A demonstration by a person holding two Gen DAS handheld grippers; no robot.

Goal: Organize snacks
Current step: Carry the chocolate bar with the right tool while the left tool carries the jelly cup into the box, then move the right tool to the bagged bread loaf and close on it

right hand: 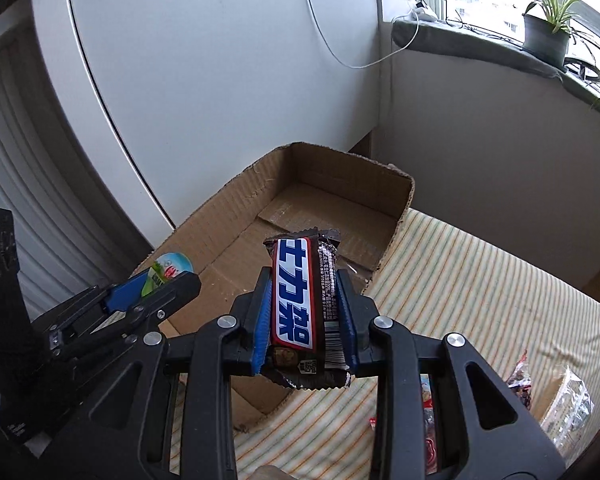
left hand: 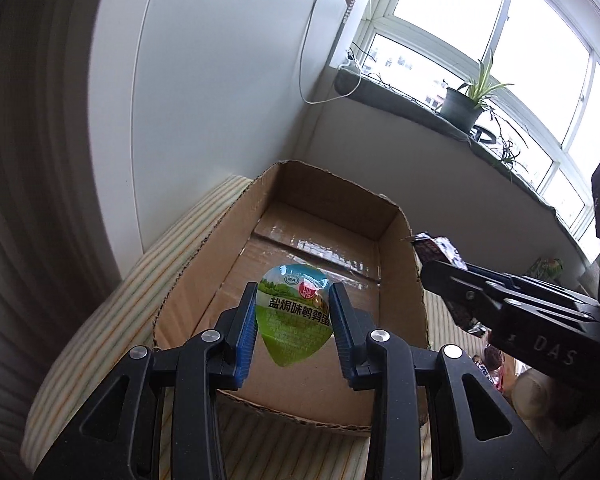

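Note:
An open cardboard box (left hand: 204, 280) (right hand: 220, 216) with nothing in it sits on a striped cushion. My left gripper (left hand: 294, 304) is shut on a green teardrop-shaped snack pack (left hand: 294, 316) and holds it above the box's near half. It shows from the side in the right wrist view (right hand: 168, 274). My right gripper (right hand: 304, 292) is shut on a brown chocolate bar (right hand: 296, 292) with a blue and white label, held upright above the box's right rim. In the left wrist view the right gripper (left hand: 440, 268) comes in from the right with the bar's end (left hand: 436, 246) sticking out.
The striped cushion (right hand: 480, 288) extends to the right of the box. Several loose snack packets (right hand: 520, 384) lie at its near right. A white wall and cabinet stand behind the box. A windowsill with a potted plant (left hand: 466, 100) runs along the right.

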